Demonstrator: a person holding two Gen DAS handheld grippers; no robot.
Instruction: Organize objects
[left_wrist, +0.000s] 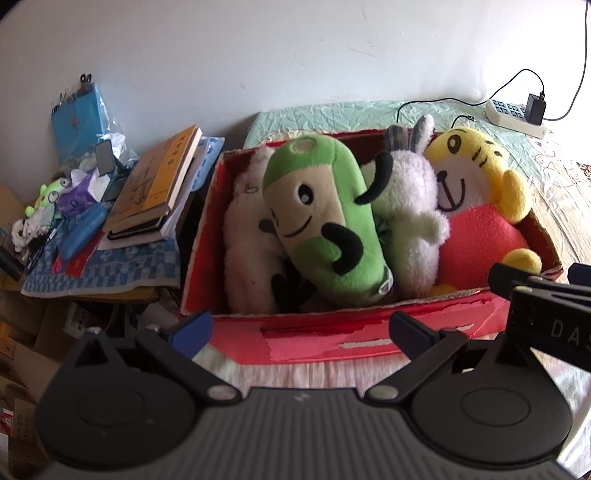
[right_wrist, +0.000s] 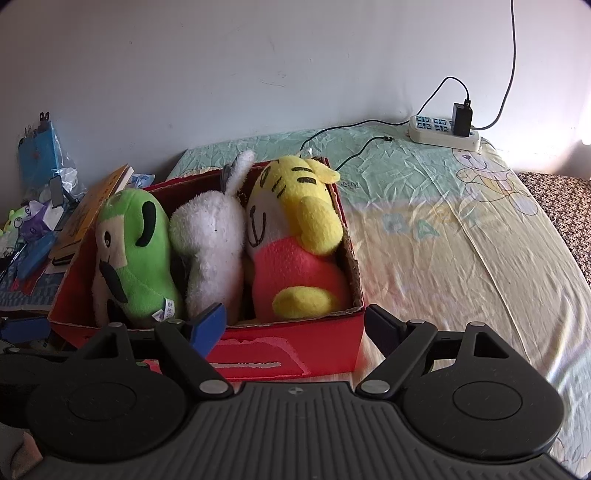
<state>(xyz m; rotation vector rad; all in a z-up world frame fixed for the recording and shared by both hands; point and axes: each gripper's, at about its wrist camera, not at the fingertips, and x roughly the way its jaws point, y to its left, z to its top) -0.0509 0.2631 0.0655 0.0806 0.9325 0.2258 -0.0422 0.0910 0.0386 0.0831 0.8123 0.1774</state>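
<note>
A red cardboard box (left_wrist: 332, 332) (right_wrist: 295, 343) sits on the bed. Inside it lie a white plush (left_wrist: 247, 236), a green plush (left_wrist: 321, 214) (right_wrist: 136, 236), a white rabbit plush (left_wrist: 406, 206) (right_wrist: 214, 236) and a yellow tiger plush in pink (left_wrist: 476, 192) (right_wrist: 295, 229). My left gripper (left_wrist: 301, 330) is open and empty, just in front of the box's near wall. My right gripper (right_wrist: 295, 323) is open and empty, in front of the box's near right corner. The right gripper also shows at the right edge of the left wrist view (left_wrist: 546, 291).
A side table at the left holds stacked books (left_wrist: 159, 184), a blue patterned cloth (left_wrist: 110, 266), small toys and a blue bag (left_wrist: 77, 122). A power strip with charger and cables (right_wrist: 443, 129) lies on the bed sheet (right_wrist: 461, 240) by the wall. Cardboard boxes (left_wrist: 22, 350) stand below left.
</note>
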